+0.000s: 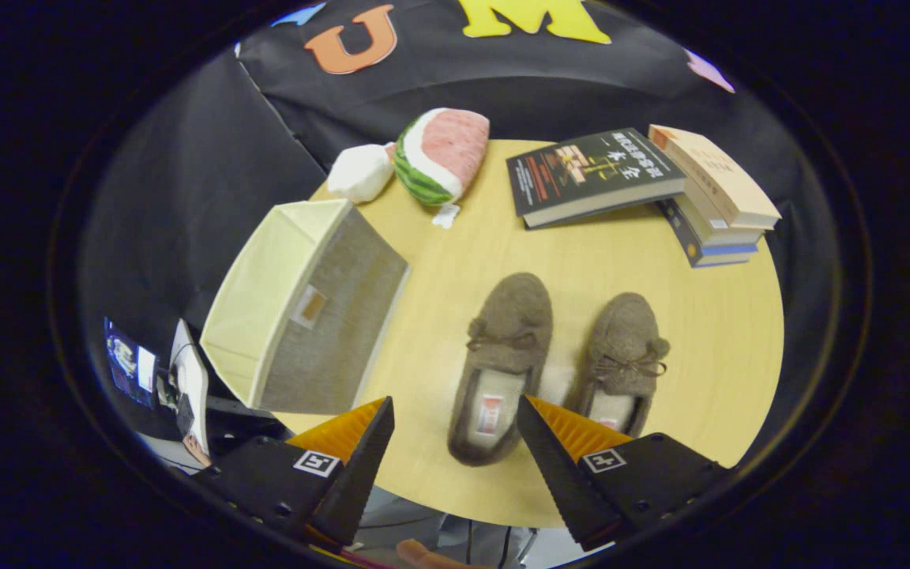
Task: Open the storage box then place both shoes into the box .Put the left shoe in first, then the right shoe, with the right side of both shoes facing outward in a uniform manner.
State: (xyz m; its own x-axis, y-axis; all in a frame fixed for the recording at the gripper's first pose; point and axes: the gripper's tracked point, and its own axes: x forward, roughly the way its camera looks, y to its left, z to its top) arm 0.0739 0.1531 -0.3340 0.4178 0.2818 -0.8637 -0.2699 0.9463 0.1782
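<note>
The tongs [455, 442] stand spread apart and empty above the near edge of the round pale wooden counter [723, 332]. The heel of the left fuzzy brown moccasin slipper [502, 363] lies between them; its mate [621, 359] sits just beside the right finger. The cream-lined grey fabric storage box [305, 308], tipped on its side, lies beyond the left finger. Best to approach the box squarely, open it, then grip the left slipper at the heel.

A pale yellow table [581, 261] is set with two brown fuzzy shoes [502, 363], bow-laced, and a storage box [305, 308] with cream lining and grey woven sides. A plush watermelon slice [439, 154] is striped green, rimmed white, faced pink. Stacked books [708, 197] are covered black, tan and blue.
</note>
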